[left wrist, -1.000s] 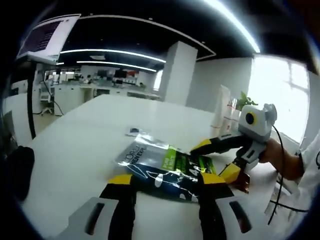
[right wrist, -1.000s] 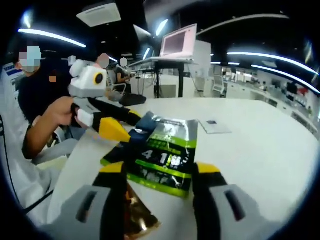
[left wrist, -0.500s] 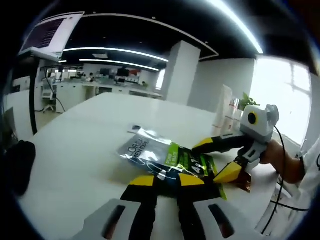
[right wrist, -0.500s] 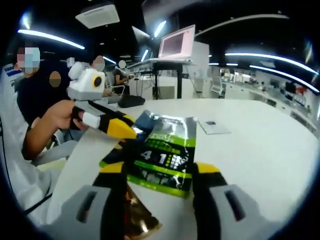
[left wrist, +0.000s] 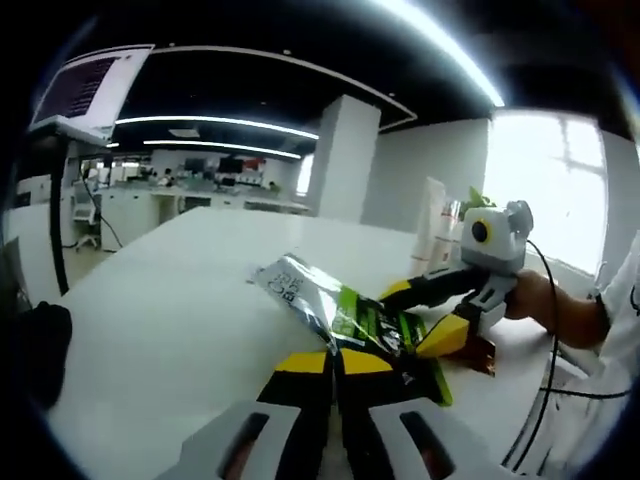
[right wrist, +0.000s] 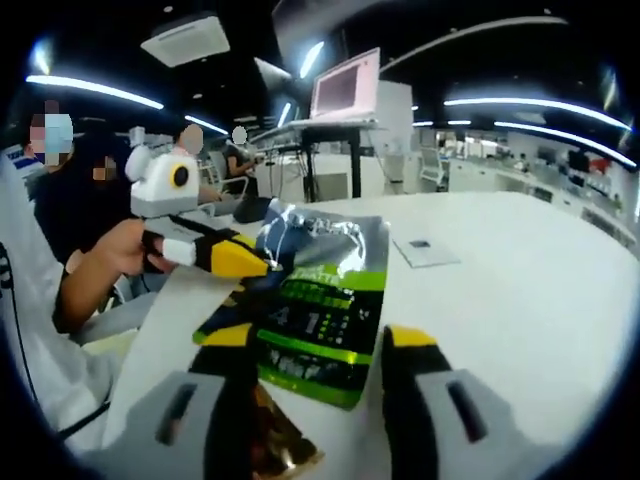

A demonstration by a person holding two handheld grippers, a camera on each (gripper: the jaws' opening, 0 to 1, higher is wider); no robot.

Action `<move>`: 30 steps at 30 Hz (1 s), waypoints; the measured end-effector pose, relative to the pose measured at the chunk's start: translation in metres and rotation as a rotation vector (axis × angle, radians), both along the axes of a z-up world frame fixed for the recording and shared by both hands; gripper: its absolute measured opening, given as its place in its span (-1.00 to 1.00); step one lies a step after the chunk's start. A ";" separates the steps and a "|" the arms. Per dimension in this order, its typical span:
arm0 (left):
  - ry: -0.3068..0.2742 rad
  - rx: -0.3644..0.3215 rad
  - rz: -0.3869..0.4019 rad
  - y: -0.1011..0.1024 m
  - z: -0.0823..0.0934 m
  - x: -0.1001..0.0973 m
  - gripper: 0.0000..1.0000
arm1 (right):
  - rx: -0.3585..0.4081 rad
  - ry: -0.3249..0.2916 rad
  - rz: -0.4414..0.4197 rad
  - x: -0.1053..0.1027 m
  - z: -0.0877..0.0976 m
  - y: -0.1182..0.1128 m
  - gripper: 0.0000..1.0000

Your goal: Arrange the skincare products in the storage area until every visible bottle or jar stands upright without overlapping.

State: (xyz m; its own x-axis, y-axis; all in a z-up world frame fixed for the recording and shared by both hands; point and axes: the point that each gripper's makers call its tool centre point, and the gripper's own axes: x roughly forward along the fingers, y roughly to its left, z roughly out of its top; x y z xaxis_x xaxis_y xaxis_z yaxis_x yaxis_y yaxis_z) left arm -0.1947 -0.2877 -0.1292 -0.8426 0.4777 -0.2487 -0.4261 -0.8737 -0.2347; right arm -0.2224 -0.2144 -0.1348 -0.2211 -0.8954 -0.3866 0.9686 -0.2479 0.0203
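Now the left hand-held gripper (left wrist: 335, 362), clamped on the pouch (left wrist: 372, 330), lifts its edge; the right hand-held gripper (right wrist: 312, 342) gapes empty at six o'clock, so the slick foil may slip.

Print on my pouch (right wrist: 315, 300) too blurred to read; its near edge hidden behind my left tool (left wrist: 335, 362).

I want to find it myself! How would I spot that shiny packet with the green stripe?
Look at the big white table. Near its edge lies the shiny packet, the left gripper shut on one side. Its bright green bands set it apart from the small flat white sachet behind it.
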 end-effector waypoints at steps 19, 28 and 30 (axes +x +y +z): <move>0.146 0.024 -0.040 0.004 0.032 -0.011 -1.00 | -0.049 0.003 -0.034 -0.015 0.016 0.013 -0.79; 0.141 0.010 -0.044 0.015 0.040 -0.027 -1.00 | -0.047 0.083 -0.102 -0.015 0.022 0.032 -0.99; 0.139 -0.004 -0.050 0.020 0.041 -0.033 -1.00 | -0.049 0.084 -0.113 -0.017 0.021 0.034 -1.00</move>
State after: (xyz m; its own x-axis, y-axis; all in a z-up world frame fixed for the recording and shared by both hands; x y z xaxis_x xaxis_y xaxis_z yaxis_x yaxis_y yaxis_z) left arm -0.2272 -0.2677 -0.0886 -0.8441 0.5195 -0.1331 -0.4977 -0.8513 -0.1663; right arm -0.2394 -0.1802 -0.1133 -0.3511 -0.8802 -0.3193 0.9334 -0.3560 -0.0451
